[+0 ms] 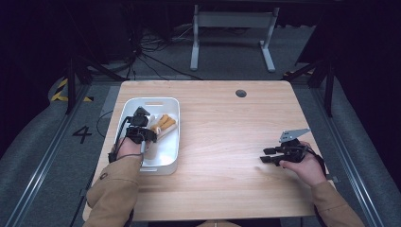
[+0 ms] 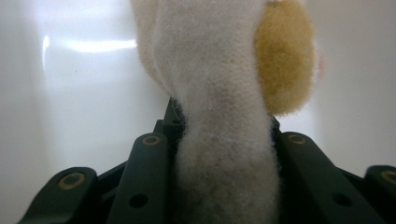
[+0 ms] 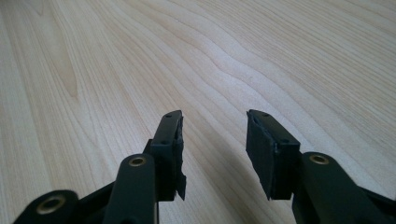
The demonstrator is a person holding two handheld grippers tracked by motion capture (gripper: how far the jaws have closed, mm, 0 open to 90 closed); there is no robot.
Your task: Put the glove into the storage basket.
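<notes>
The plush toy [image 1: 163, 125] is sitting inside the white bin [image 1: 174, 137] at the left side of the wooden table [image 1: 227, 142], and from the high view the left gripper [image 1: 142, 122] is right down on it. If the idea is to drop it in the bin, I'd get it low over the floor of the bin before letting go, so it doesn't flop over the rim. The right gripper [image 1: 265, 155] is parked well away on the bare wood, near the right edge.

In the left gripper view, the toy [image 2: 219, 116] is a fuzzy cream-white thing, soft and squashy, with a rounded yellow-orange patch on one side. The black jaws are pinching a narrow part of it, and the pile bulges out above them. Behind it is the smooth, glossy wall of the bin [image 2: 70, 93].

In the right gripper view, the jaws are spread with nothing between them, just pale wood grain [image 3: 140, 56]. The pads [image 3: 261, 149] look a bit ragged at the edges.
</notes>
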